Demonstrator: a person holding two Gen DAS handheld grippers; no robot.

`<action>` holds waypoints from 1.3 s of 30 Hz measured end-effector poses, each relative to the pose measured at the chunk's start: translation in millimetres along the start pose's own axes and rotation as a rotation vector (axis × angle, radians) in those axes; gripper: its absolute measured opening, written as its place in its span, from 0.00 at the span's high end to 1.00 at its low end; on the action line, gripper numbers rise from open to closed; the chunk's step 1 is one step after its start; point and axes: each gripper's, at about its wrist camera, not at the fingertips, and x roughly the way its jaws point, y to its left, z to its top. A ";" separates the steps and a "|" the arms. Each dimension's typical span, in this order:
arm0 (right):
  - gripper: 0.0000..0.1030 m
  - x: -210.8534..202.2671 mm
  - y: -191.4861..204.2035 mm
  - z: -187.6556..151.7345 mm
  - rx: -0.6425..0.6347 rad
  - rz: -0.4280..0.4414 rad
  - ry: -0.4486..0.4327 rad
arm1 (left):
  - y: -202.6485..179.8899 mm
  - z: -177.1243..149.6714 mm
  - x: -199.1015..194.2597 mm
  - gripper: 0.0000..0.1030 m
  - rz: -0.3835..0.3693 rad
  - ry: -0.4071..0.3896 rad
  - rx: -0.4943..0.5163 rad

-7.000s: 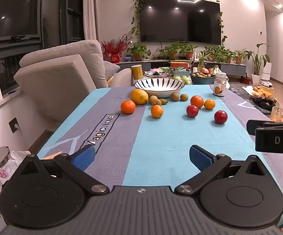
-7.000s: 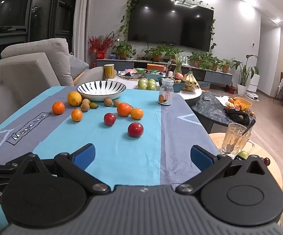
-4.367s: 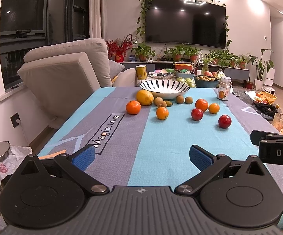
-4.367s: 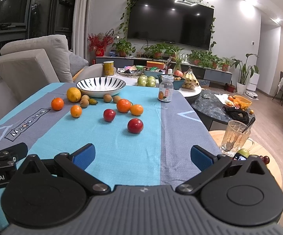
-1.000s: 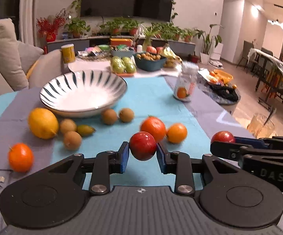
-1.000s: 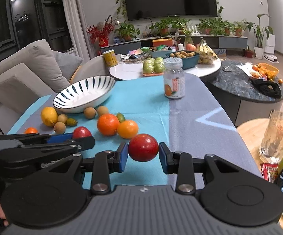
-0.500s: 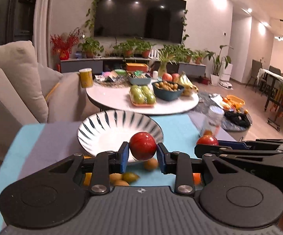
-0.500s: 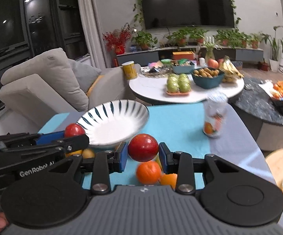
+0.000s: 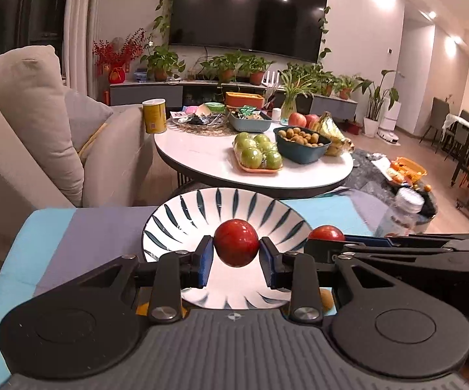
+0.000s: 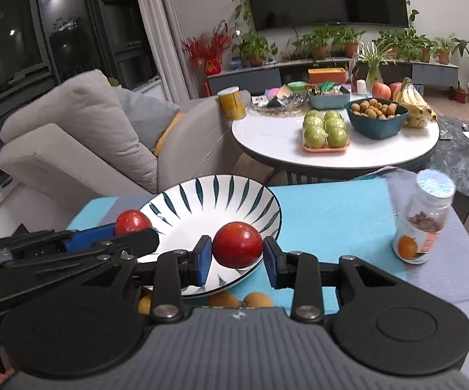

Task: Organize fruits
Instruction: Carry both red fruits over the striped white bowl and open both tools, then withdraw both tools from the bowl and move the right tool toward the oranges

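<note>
Each claw (image 9: pixel 236 261) pinches a red fruit (image 9: pixel 236 247) over the bowl (image 9: pixel 182 224)

Left tool (image 9: pixel 236 261) grips red fruit (image 9: pixel 236 247); striped bowl (image 9: pixel 182 224) beneath

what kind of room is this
Most likely a home living room: a wall-mounted TV framed by vines, a beige sofa, and a round coffee table loaded with fruit and snacks.
</note>
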 end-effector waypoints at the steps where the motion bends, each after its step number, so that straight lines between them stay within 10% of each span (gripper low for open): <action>1: 0.41 2.8 0.7 0.9 0.002 -0.001 0.003 | 2.8 -0.7 4.5 0.72 -0.001 0.007 -0.005; 33: 0.40 -16.8 0.6 -8.8 -0.058 -0.100 -0.022 | 27.2 -21.6 -31.6 0.70 -0.007 0.013 -0.052; 39: 0.40 -32.4 -4.3 -21.5 -0.071 -0.125 -0.020 | 21.3 -29.5 -57.8 0.44 0.065 -0.031 0.047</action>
